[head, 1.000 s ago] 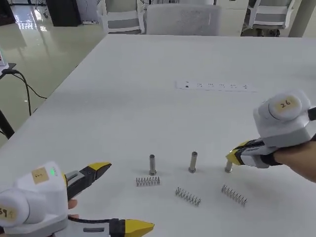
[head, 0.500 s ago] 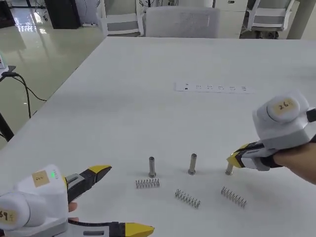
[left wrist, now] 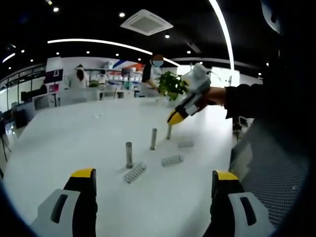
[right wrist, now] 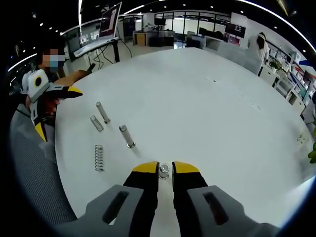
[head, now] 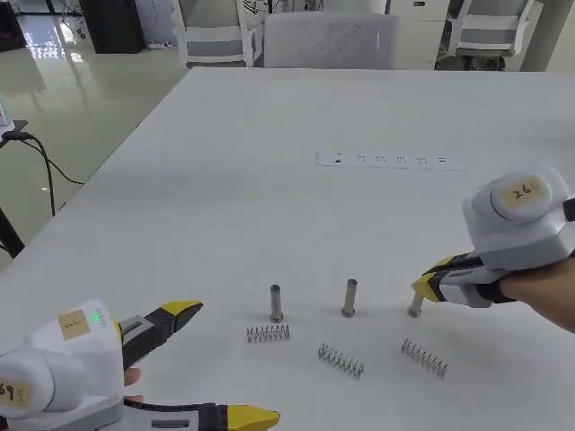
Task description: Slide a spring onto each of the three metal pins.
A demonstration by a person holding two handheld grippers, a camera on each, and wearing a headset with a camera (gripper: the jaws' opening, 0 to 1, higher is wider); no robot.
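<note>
The right tongs [right wrist: 165, 169] are pinched on the head of the end pin [right wrist: 163, 171] — a jaw on either side with no gap I can see, and the pin standing upright on the worktop [head: 296, 206]. The left tongs [left wrist: 154, 174] hang wide apart and empty, low over the near edge.

Going from the right tongs toward the left ones you get the middle pin [head: 349, 297] and the far pin [head: 276, 303], both upright and bare. Three springs lie flat just on the near side of the pins: the first spring [head: 424, 356] by the held pin, then the second spring [head: 340, 359] and third spring [head: 268, 333] further along. None is on a pin yet.

Handling guess: the springs look thin, light and squashy, so I'd grab one gently across the middle of the coil so it doesn't kink or ping away. The pins look like stiff, smooth steel, probably tippy.

The worktop is plain white and smooth, likely slick. Beyond the tongs there's a flush socket strip [head: 391, 160], then chairs [head: 328, 40] and a shiny floor [head: 63, 81].
</note>
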